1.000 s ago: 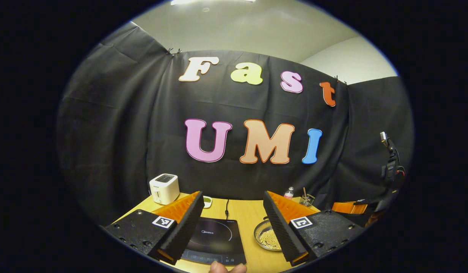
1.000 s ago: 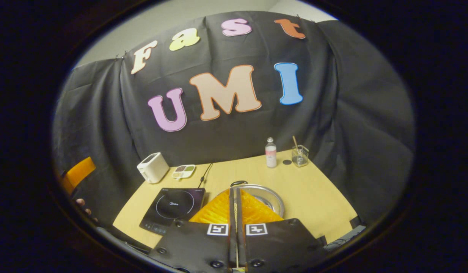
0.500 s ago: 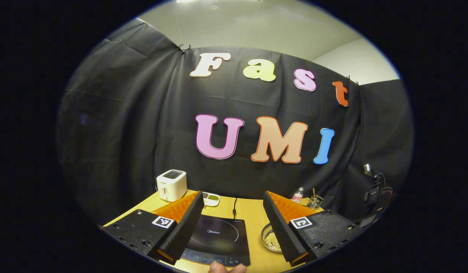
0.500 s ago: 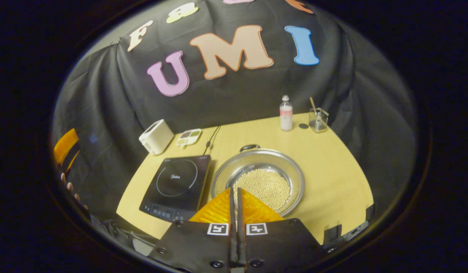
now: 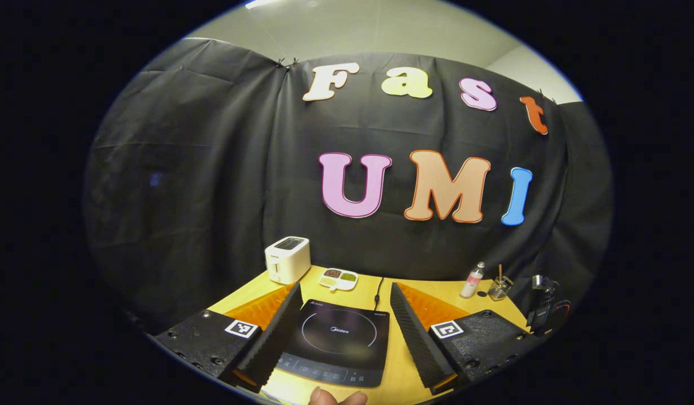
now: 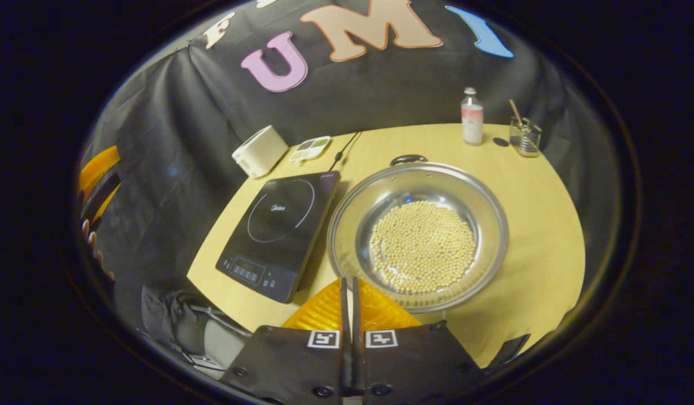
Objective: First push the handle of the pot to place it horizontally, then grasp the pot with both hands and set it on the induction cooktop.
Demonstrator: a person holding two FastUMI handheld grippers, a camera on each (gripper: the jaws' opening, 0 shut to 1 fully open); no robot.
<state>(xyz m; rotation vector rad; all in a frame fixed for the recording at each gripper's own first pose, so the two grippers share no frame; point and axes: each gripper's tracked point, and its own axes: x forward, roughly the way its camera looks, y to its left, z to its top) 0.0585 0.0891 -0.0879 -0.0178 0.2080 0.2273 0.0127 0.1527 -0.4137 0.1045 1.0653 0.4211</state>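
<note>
Now your left gripper [image 5: 342,337] hangs with its fingers spread wide above the near edge of the cooktop [image 5: 336,346], gripping nothing. Your right gripper [image 6: 348,306] has its fingers pressed together, empty, at the near rim of the pot [image 6: 418,236]. Filled with pale beads, the pot sits on the table [image 6: 544,225] just beside the cooktop, one dark handle [image 6: 408,159] at its far rim. Beyond stand a toaster [image 6: 259,151], a bottle [image 6: 471,117] and a glass [image 6: 524,136].
</note>
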